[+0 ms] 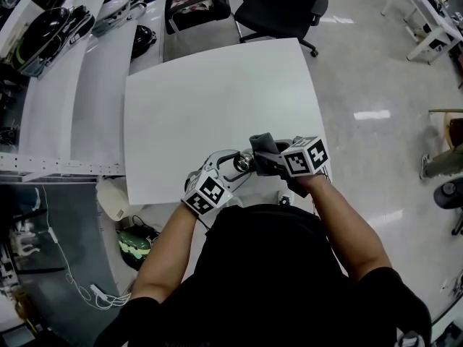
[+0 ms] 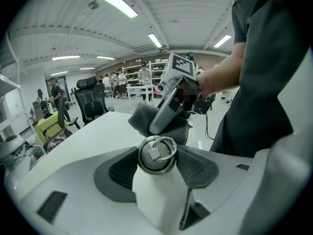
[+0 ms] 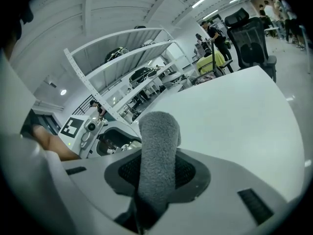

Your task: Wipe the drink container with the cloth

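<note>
My left gripper (image 1: 230,166) clamps the white steel-capped bottle (image 2: 159,192); my right gripper (image 1: 273,159) pinches the grey cloth (image 3: 157,146) near the cap. I judge wiping barely begun.

Two grippers, the left gripper (image 1: 235,163) and the right gripper (image 1: 266,157). One drink container (image 2: 156,195) between the left gripper's jaws, one cloth (image 3: 157,151) between the right gripper's jaws. One table (image 1: 217,100) beneath both, two office chairs (image 1: 278,6) beyond them
</note>
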